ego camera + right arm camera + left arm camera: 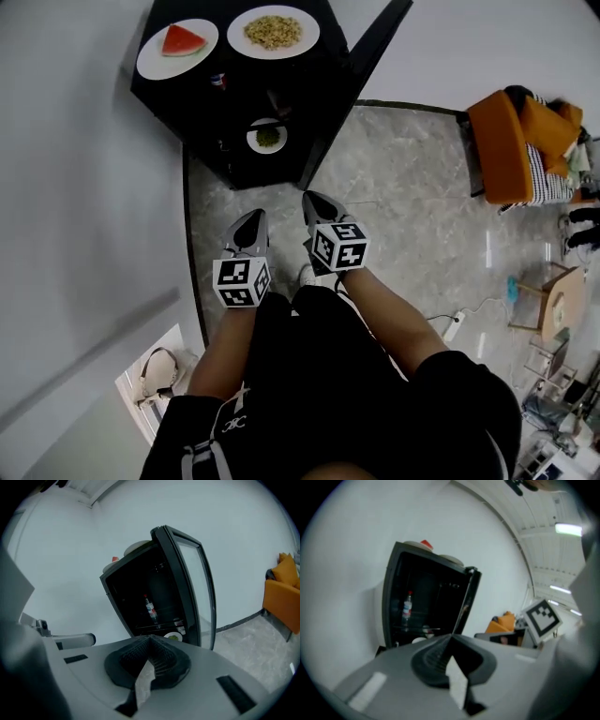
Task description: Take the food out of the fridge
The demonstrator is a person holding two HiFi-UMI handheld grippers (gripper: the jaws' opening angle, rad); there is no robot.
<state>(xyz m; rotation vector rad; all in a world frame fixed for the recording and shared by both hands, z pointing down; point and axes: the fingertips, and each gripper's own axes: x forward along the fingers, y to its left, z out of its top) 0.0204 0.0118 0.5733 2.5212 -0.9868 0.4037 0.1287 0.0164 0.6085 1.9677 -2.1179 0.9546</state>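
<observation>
One plate of green food (268, 137) is seen inside the fridge (323, 66), low on a shelf near the front opening. A bottle (150, 607) stands on the shelf above it. Two plates are already set side by side on the fridge's top: a watermelon plate (177, 47) and a plate of pale, grain-like food (273, 32).

The step in hand is judged to be the approach for the last plate. Both tools are held well short of the opening. The left tool (254, 217) and the right tool (313, 199) are each seen with jaws pressed together and nothing between them. For the next move, one tool's jaws would have to be parted and brought low and level to the plate's rim.

The door (370, 47) is swung open at the right, so its edge is to be kept clear of by the right tool. The lift is limited by the shelf above. Open floor (412, 216) is found to the right, while the left side is closed by a white wall (84, 187).
</observation>
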